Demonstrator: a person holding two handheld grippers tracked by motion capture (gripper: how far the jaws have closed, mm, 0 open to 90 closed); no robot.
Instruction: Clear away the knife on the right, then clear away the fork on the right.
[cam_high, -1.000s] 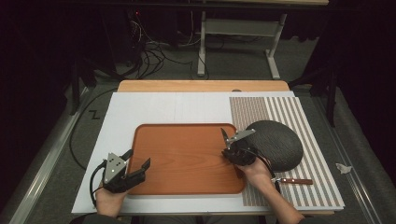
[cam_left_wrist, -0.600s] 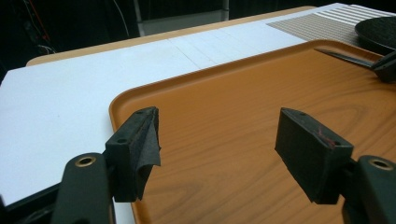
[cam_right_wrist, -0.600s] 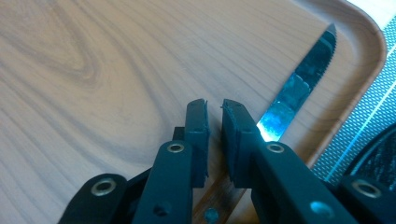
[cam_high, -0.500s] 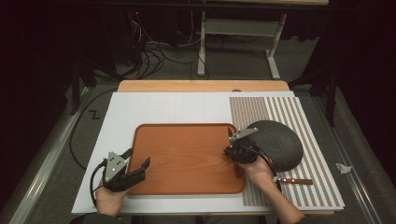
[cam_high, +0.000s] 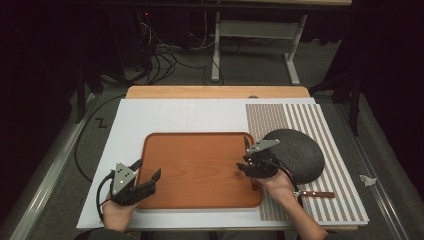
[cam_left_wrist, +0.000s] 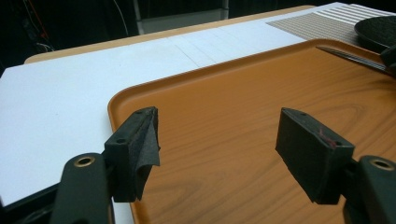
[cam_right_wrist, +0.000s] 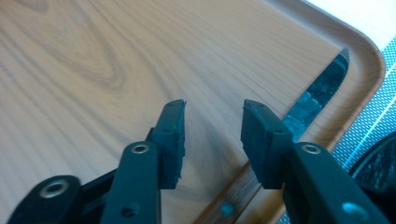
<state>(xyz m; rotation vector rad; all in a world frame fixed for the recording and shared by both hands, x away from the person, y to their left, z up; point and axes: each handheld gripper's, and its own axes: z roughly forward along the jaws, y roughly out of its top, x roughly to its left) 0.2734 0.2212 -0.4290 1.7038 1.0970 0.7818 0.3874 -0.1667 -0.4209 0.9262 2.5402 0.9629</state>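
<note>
An orange-brown wooden tray (cam_high: 200, 170) lies in the middle of the white board. A knife with a serrated blade (cam_right_wrist: 317, 88) and a riveted wooden handle (cam_right_wrist: 229, 201) lies inside the tray along its right rim; its tip (cam_high: 246, 145) points away from me. My right gripper (cam_high: 245, 162) (cam_right_wrist: 212, 109) hovers open just left of that knife, above the handle end, with nothing between its jaws. My left gripper (cam_high: 148, 169) (cam_left_wrist: 217, 121) stands open over the tray's near left corner (cam_left_wrist: 121, 100), holding nothing. The knife blade (cam_left_wrist: 348, 55) shows far across the tray.
A dark round plate (cam_high: 297, 152) rests on the striped mat (cam_high: 300, 117) right of the tray, close behind my right gripper. A second wooden-handled utensil (cam_high: 320, 194) lies on the mat near the front edge. White board (cam_high: 165, 117) stretches beyond the tray.
My right gripper has drawn back a little toward me along the tray's right rim. The left gripper has stayed put.
</note>
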